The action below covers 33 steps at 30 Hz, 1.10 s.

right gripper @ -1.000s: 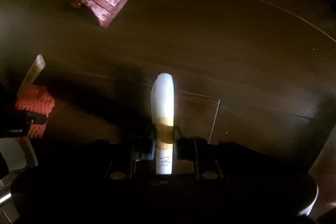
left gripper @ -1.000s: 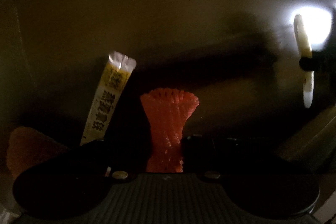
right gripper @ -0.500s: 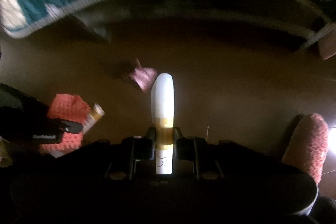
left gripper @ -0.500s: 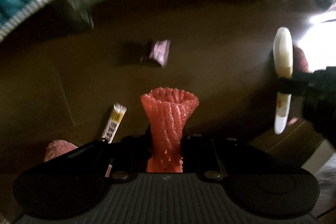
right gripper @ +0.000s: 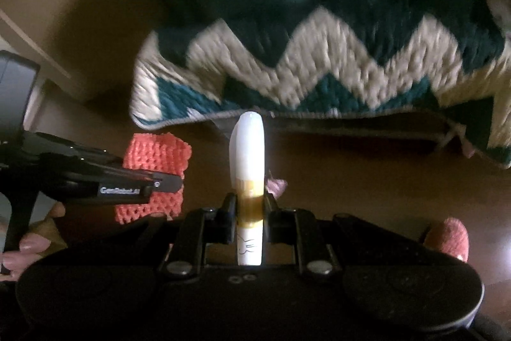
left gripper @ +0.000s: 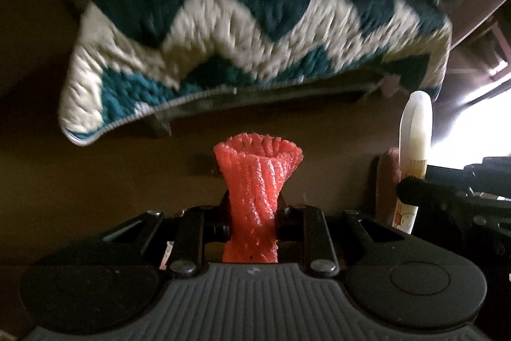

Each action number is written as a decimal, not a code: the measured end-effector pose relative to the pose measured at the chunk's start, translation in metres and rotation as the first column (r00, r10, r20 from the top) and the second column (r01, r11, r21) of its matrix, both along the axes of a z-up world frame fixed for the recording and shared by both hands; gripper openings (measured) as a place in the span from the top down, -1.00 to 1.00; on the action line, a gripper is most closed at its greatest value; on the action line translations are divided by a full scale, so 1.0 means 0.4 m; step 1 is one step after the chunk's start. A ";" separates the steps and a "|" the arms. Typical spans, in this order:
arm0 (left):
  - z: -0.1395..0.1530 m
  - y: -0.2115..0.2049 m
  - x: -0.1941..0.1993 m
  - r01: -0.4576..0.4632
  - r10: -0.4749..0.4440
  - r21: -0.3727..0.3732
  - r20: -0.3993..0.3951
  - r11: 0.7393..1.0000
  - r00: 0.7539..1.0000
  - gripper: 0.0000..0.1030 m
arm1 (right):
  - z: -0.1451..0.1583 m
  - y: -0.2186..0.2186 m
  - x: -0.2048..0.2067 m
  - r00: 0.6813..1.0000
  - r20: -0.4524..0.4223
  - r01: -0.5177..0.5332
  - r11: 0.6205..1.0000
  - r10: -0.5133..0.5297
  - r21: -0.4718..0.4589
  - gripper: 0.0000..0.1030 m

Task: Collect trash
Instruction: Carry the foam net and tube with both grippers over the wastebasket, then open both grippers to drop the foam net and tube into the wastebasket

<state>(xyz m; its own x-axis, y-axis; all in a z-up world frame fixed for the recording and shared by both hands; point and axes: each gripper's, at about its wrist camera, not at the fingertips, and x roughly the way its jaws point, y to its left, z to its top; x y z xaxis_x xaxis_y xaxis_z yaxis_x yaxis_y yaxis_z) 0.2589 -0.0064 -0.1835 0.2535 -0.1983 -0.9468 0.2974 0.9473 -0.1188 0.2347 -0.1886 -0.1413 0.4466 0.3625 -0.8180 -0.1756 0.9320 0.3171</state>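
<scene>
I judge the carry step in hand; next I need a bin, none visible. My left hand-held gripper (left gripper: 252, 213) is clamped narrowly on the orange foam net sleeve (left gripper: 257, 178), my right hand-held gripper (right gripper: 250, 206) on the white gold-banded plastic tube (right gripper: 248, 168), both above the dark brown tabletop (right gripper: 367, 181).

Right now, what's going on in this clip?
A person is collecting trash with two handheld tongs. The left tongs are shut on an orange foam net sleeve; the right tongs are shut on a white tube with a gold band. Both hang over a dark floor near a zigzag rug.
</scene>
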 end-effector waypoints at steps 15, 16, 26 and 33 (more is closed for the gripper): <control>0.434 -0.023 0.012 -0.086 0.108 -0.082 0.317 0.993 0.942 0.56 | 0.413 -0.042 0.009 0.937 0.349 -0.026 1.000 0.023 0.005 0.69; 0.460 -0.026 0.021 -0.088 0.112 -0.086 0.337 0.992 0.935 0.56 | 0.441 -0.041 0.020 0.927 0.374 -0.025 1.000 0.023 0.002 0.69; 0.679 -0.027 0.179 -0.145 0.192 -0.136 0.453 0.980 0.871 0.56 | 0.633 0.001 0.181 0.835 0.551 0.002 0.999 0.020 -0.039 0.69; 0.762 -0.050 0.310 -0.152 0.209 -0.151 0.503 0.977 0.838 0.56 | 0.682 0.004 0.328 0.817 0.576 0.028 0.999 -0.013 -0.016 0.69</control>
<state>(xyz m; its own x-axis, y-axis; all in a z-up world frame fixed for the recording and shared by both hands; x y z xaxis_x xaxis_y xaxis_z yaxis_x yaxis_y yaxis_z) 0.3831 -0.0264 0.1214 0.7382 -0.1886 -0.6477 0.1675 0.9813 -0.0948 0.3659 -0.1870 0.1316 0.8459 0.3323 -0.4172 -0.3000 0.9432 0.1428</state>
